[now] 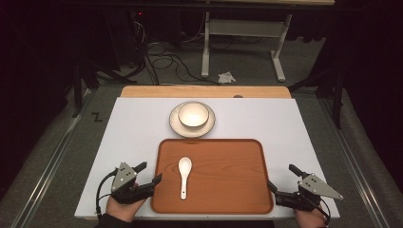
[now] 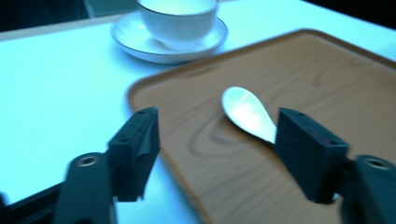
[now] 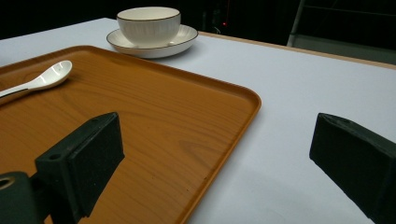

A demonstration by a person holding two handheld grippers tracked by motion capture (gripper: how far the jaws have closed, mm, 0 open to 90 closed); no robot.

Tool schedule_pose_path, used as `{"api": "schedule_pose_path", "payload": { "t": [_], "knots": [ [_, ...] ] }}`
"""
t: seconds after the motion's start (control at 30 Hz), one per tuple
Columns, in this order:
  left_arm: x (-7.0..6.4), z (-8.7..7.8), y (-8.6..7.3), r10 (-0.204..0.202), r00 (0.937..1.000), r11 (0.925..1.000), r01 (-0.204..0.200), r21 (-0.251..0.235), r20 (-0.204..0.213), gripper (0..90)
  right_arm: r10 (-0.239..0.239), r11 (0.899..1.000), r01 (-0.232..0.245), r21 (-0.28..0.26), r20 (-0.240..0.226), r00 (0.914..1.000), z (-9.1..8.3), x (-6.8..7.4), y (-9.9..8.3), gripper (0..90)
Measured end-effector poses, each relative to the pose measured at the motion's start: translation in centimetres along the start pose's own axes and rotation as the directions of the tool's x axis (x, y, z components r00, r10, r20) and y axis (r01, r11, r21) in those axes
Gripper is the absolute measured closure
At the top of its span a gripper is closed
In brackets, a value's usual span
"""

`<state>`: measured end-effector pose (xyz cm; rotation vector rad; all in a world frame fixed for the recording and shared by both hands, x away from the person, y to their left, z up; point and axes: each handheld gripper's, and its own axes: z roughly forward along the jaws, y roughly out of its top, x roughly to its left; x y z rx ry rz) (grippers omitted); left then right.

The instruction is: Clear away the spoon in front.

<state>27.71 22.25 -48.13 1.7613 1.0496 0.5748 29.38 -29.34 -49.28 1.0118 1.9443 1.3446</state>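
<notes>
spoon handle: your left gripper's point(image 2: 215, 149) right finger point(image 2: 308, 156) hides the spoon's point(image 2: 247, 114) handle.
bowl: the bowl point(image 2: 177, 18) beyond your fingers is blurred, its top cut off.

I am viewing from overhead, looking forward and down. Both tong cameras are sitting low and close, facing inward; all three are sharing the tray point(image 1: 228, 156), spoon point(image 1: 184, 175) and bowl point(image 1: 193, 114).
</notes>
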Motion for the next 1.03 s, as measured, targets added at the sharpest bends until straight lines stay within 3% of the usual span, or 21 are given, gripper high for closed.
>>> {"api": "schedule_pose_path", "payload": {
  "t": [0.07, 0.13, 0.23, 0.4, 0.6, 1.03],
  "knots": [
    [0.7, -0.8, -0.1, -0.014, 0.9996, 0.9998, 0.014, -0.017, -0.023, 16.5, 0.005, 1.000, -0.005, 0.002, 0.002, 1.0000, 0.0, 0.0, 0.0, 3.5],
    [1.3, -1.4, -0.2, -0.018, 0.9991, 0.9994, 0.017, -0.029, -0.037, 11.5, 0.002, 1.000, -0.002, 0.001, 0.001, 1.0000, 0.0, 0.0, 0.0, 3.5],
    [1.9, -1.9, -0.4, -0.027, 0.9989, 0.9994, 0.027, -0.020, -0.038, 0.3, 0.002, 1.000, -0.002, 0.002, 0.000, 1.0000, 0.0, 0.0, -0.1, 3.5],
    [2.1, -2.2, -0.6, -0.023, 0.9992, 0.9995, 0.022, -0.020, -0.033, 0.0, 0.001, 1.000, -0.001, 0.002, 0.001, 1.0000, 0.1, -0.1, -0.1, 3.5],
    [1.3, -1.4, -0.6, 0.010, 0.9999, 0.9999, -0.010, 0.010, -0.008, 0.0, 0.004, 1.000, -0.004, 0.007, 0.001, 1.0000, 0.2, 0.1, -0.1, 3.5],
    [1.4, -1.5, -0.6, -0.014, 0.9999, 0.9999, 0.014, -0.001, -0.007, 0.8, -0.002, 1.000, 0.002, 0.008, -0.001, 1.0000, 0.2, 0.1, -0.1, 3.5]
  ]
}}
